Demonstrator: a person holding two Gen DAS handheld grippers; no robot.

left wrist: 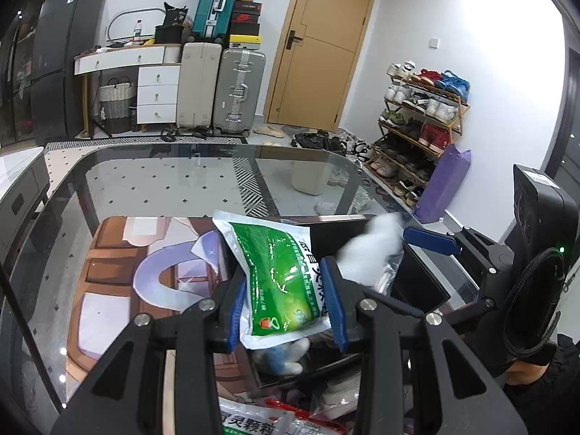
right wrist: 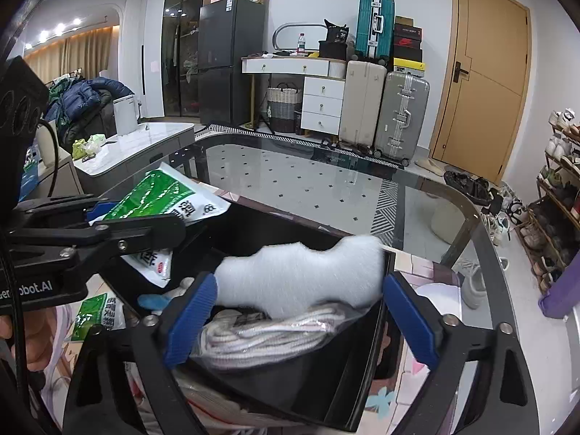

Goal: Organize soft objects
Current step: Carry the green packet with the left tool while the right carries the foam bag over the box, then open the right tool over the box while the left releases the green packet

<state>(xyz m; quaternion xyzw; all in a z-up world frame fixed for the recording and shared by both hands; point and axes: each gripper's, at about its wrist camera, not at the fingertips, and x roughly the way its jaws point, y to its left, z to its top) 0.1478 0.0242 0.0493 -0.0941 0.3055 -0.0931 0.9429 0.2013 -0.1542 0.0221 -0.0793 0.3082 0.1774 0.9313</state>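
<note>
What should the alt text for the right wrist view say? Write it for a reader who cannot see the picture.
The right gripper, jaws open, hangs over a black bin on a glass table, with a fluffy white soft object lying between its blue fingers atop a bagged coil of white rope. At left, the left gripper clamps a green-and-white pouch.

The far half of the glass table [right wrist: 326, 181] lies bare, giving open passage there. Nearer, a black bin [right wrist: 362, 380] blocks the way, and its inside is crowded: a white fluffy piece [right wrist: 301, 275] lies over a bagged coil of white rope [right wrist: 261, 337]. On the bin's left, the left gripper [left wrist: 286, 302] holds a green packet [left wrist: 282, 282] above it, closing that side. More packets [left wrist: 253, 424] clutter the near edge of the table.
</note>
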